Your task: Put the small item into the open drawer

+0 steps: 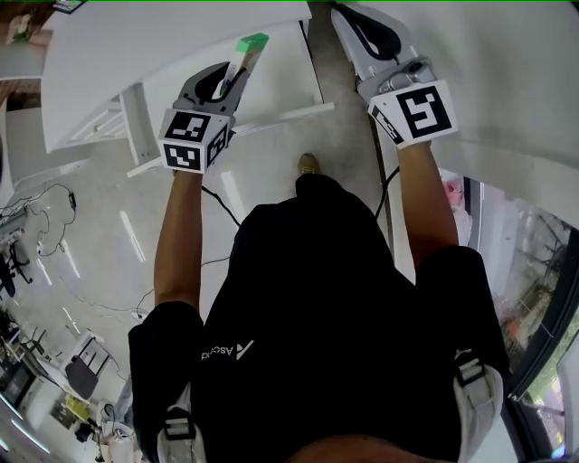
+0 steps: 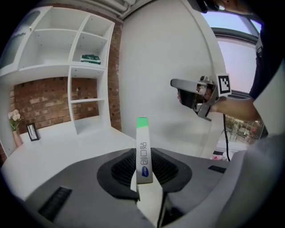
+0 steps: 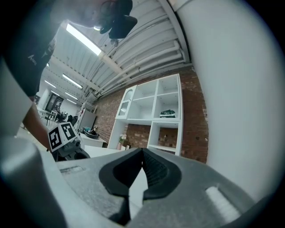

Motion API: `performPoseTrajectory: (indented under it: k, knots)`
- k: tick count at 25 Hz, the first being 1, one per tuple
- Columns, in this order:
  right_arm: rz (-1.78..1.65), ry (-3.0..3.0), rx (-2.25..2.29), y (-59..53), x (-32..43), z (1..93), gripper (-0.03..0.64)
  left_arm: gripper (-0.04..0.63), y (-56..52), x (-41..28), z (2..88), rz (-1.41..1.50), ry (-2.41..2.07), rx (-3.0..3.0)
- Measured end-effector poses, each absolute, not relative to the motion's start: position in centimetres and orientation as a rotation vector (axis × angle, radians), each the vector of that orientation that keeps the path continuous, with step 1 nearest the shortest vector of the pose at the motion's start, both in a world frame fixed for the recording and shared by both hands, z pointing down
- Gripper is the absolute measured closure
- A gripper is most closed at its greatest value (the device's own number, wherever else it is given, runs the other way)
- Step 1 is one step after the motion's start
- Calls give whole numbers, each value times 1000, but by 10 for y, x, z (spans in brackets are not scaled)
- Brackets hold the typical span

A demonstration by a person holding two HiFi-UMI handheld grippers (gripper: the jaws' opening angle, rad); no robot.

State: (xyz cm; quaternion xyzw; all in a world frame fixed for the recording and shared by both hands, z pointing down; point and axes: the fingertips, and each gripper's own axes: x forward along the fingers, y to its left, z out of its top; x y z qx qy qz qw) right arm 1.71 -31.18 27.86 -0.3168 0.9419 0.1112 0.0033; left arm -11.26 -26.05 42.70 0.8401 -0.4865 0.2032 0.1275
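The small item (image 2: pixel 143 151) is a flat white tube with a green end and blue print. It stands up between the jaws of my left gripper (image 2: pixel 144 171), which is shut on its lower part. In the head view the same tube (image 1: pixel 250 47) sticks forward out of the left gripper (image 1: pixel 233 83), above a white counter (image 1: pixel 136 45). My right gripper (image 3: pixel 142 152) has its tips together with nothing between them. It is held higher, to the right (image 1: pixel 355 20), next to a white wall. I cannot make out a drawer for certain.
A white shelf unit (image 2: pixel 67 67) with a brick back stands behind the counter, with a green object (image 2: pixel 91 58) on one shelf. A vase of flowers (image 2: pixel 15 124) sits at the left. A broad white wall (image 2: pixel 169 67) rises to the right. Cables (image 1: pixel 36 208) lie on the floor.
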Motion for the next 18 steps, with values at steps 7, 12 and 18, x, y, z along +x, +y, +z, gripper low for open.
performPoseTrajectory:
  k: [7, 12, 18]
  knots:
    - [300, 3003, -957, -369, 12, 308, 615, 502, -303, -109, 492, 759, -1303, 2331]
    - [277, 3031, -956, -386, 10, 325, 615, 502, -319, -105, 525, 846, -1244, 2282]
    - [241, 3052, -993, -389, 11, 335, 615, 502, -328, -99, 563, 950, -1152, 2227]
